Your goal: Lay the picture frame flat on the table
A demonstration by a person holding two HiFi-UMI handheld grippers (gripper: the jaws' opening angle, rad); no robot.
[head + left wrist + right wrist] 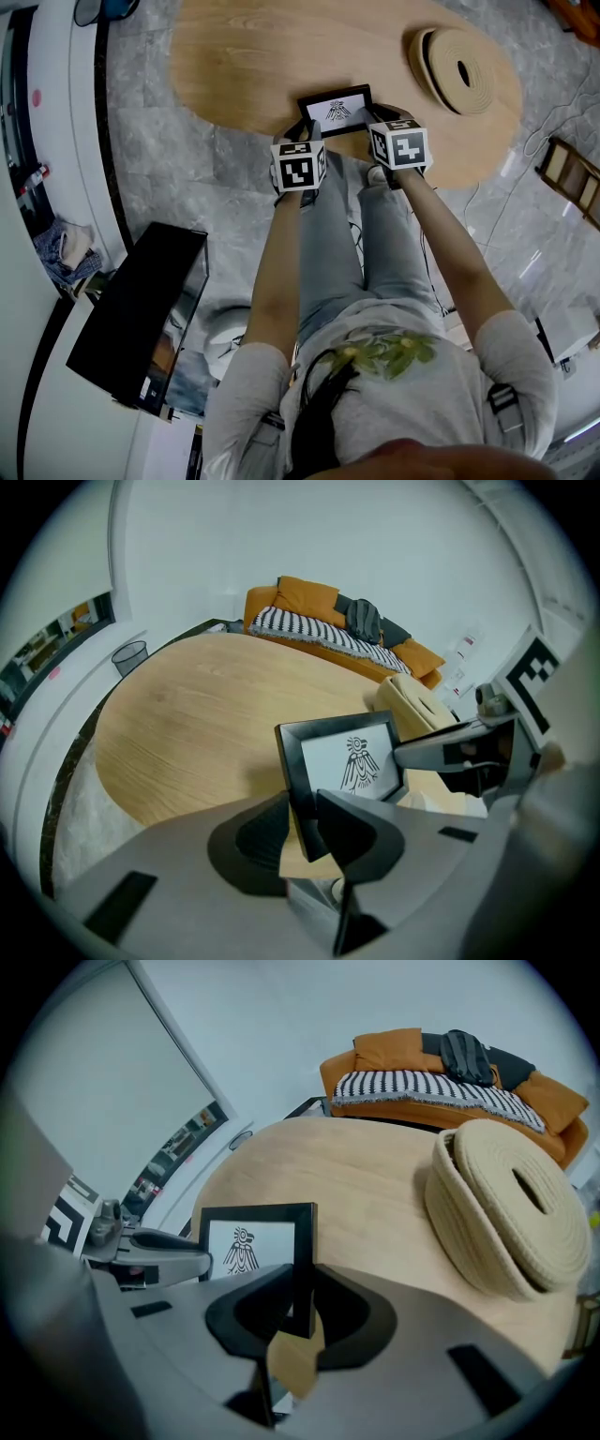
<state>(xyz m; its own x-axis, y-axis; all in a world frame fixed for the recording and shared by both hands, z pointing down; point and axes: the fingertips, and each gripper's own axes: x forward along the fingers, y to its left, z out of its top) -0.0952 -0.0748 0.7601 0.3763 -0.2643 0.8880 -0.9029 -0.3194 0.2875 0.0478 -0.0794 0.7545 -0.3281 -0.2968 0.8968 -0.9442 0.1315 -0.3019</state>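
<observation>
Floor (pixel 159 141): grey stone, under both grippers and all round the table.

Table (pixel 244 66): oval, pale wood; lies ahead of and below both grippers, its near edge just under their jaws.

Sofa (pixel 300 597): orange, with a striped throw and a dark bag on it; far ahead of both grippers, beyond the table's far edge.

Black case (pixel 141 319): on the floor, behind the left gripper and well to its left.

Basket (pixel 459 70): coiled rope, a dark hole in its top; on the table, ahead of the right gripper and to its right, apart from it.

Frame (pixel 336 108): black rim, white print with a bird figure; between the two grippers at the table's near edge, tipped back rather than flat, its face toward the person; whether its lower edge touches the wood cannot be told.

Left gripper (pixel 307 829): jaws partly closed, clamped on the frame's left rim near the lower corner.

Right gripper (pixel 300 1302): jaws partly closed, clamped on the frame's right rim.

Cubes (pixel 298 164): black-and-white square markers, one on top of each gripper, just behind the frame.

Bin (pixel 129 655): small, dark mesh; on the floor, far ahead of the left gripper and to its left.
</observation>
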